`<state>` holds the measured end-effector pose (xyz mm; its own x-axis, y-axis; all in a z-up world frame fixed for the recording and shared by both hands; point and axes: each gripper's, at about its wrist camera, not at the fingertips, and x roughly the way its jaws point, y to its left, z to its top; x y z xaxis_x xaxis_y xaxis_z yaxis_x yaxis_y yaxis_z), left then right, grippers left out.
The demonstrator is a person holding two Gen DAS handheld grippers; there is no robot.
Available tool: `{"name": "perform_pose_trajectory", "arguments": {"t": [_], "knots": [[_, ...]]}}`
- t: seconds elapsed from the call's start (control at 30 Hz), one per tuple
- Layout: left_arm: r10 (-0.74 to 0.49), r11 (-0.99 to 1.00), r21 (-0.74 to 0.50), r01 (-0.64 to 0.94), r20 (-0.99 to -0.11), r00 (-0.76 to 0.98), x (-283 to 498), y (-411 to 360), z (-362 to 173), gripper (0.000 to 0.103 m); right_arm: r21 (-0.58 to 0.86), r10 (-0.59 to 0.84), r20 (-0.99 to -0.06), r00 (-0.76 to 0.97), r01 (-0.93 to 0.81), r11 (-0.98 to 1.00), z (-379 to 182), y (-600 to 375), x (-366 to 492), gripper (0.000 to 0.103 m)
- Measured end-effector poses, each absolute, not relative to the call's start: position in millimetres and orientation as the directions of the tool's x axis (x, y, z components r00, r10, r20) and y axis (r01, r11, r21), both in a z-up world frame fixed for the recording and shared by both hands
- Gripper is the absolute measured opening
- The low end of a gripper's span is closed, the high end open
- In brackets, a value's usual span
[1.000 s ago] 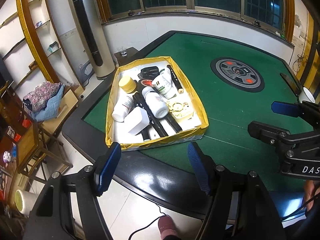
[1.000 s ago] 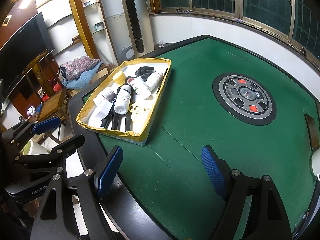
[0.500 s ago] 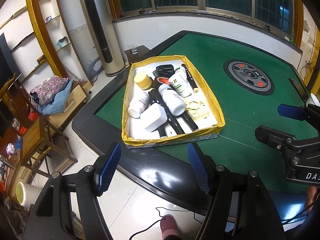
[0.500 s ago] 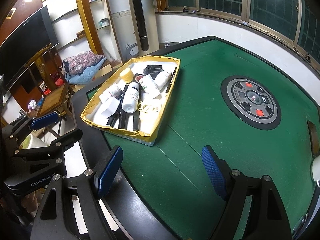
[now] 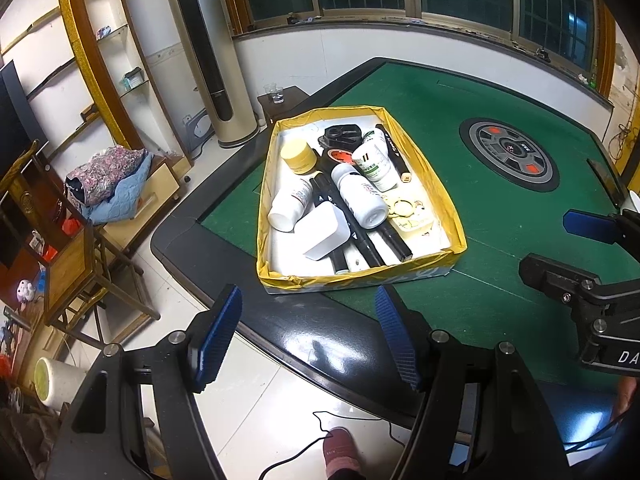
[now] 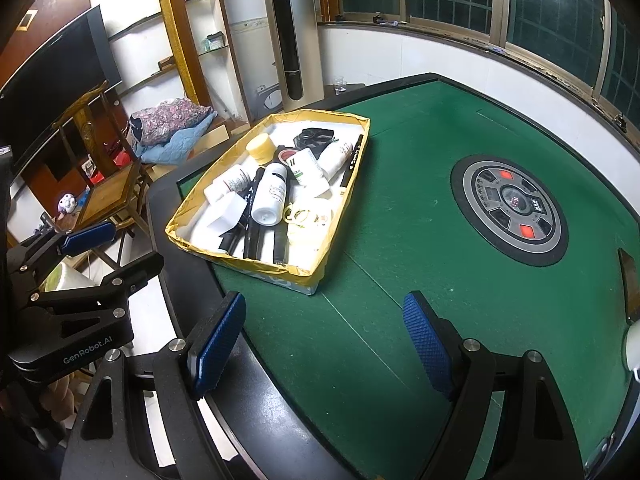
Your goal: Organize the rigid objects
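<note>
A shallow yellow-rimmed box (image 5: 352, 278) sits on the near left part of the green table; it also shows in the right wrist view (image 6: 256, 265). It holds white bottles (image 5: 360, 196), a yellow-capped jar (image 5: 298, 156), a white block (image 5: 324, 232), black markers (image 5: 360, 240), a black case (image 5: 340, 136) and gold rings (image 5: 402, 208). My left gripper (image 5: 308, 336) is open and empty, over the table's black edge just short of the box. My right gripper (image 6: 320, 340) is open and empty, above the felt to the right of the box.
A round grey control dial (image 6: 514, 208) is set in the green table (image 6: 400, 184). A tall floor-standing air conditioner (image 5: 208, 52), shelves, a wooden chair (image 5: 72, 256) and a pile of cloth (image 5: 108, 176) stand to the left. A cable (image 5: 320, 436) lies on the tiled floor.
Both grippers have drifted left and slightly toward the box, so the box now sits nearer the middle of each view. Both stay open and empty. Nothing in the box has moved.
</note>
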<state>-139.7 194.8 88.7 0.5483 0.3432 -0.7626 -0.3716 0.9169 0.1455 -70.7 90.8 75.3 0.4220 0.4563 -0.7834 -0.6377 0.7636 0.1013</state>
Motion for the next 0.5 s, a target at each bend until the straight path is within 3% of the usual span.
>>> {"name": "perform_pose_trajectory", "arguments": {"t": [0.5], "knots": [[0.351,0.910,0.144,-0.390,-0.769,0.534,-134.1,201.6,87.0,0.069,0.103,0.455,-0.786,0.418,-0.637,0.764,73.6,91.8,-64.6,0.077]]}}
